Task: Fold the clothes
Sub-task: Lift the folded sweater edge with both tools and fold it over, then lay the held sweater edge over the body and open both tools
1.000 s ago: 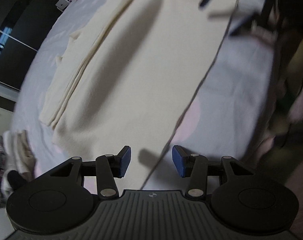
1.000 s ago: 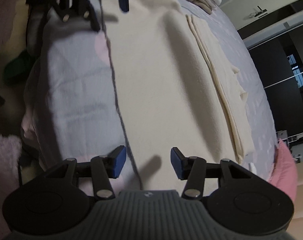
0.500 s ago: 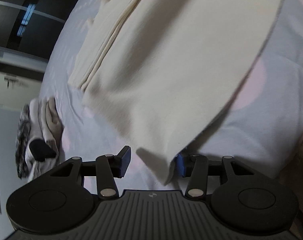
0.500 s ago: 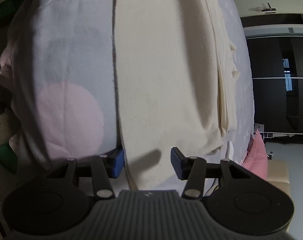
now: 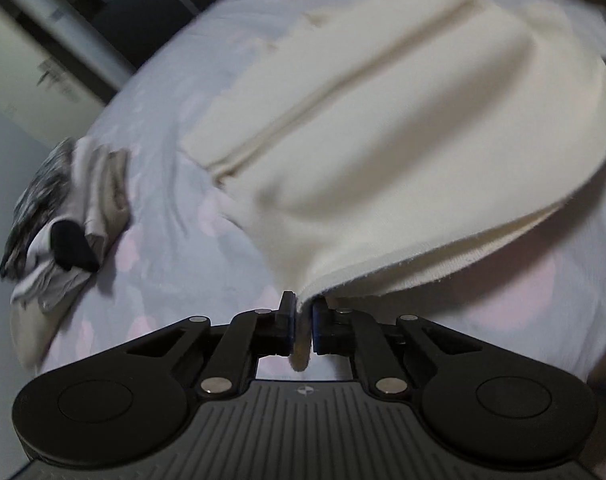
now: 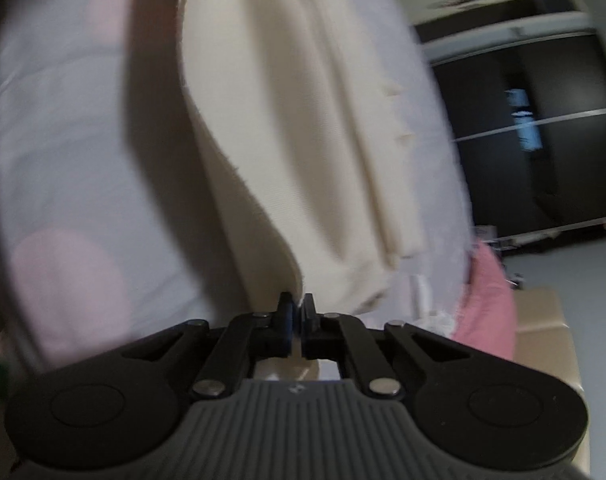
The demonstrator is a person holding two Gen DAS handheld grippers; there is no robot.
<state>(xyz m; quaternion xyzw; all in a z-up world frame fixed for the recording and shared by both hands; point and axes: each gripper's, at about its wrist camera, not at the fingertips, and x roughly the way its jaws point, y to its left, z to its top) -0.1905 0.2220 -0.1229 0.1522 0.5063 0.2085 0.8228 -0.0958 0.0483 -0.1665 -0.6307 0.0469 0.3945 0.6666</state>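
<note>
A bed with a pale lilac cover carrying pink dots fills both views. Across it lies the cream garment, folded lengthwise, with its stacked folded edges running as a ridge from the lower left toward the upper right of the left wrist view. In the right wrist view the same cream garment runs from the top centre down to the bottom centre, its layered edges on the right.

The left claw is pinched tight on a corner of the garment; the cloth rises off the bed from the pads, and a small tip of fabric pokes out below them. The lifted hem sweeps away to the right edge of the frame, with bare bed cover beneath it. The right claw is likewise clamped on the garment's near end, cloth squeezed between its pads.

Only the left view shows a pile of folded clothes at the middle left, near the bed's far side and well apart from the garment. Only the right view shows a pink cushion at the lower right, a cardboard box just beyond it, and dark sliding doors on the right. Both pictures are blurred, so the small white item beside the pink cushion is perhaps a tag or crumpled cloth.
</note>
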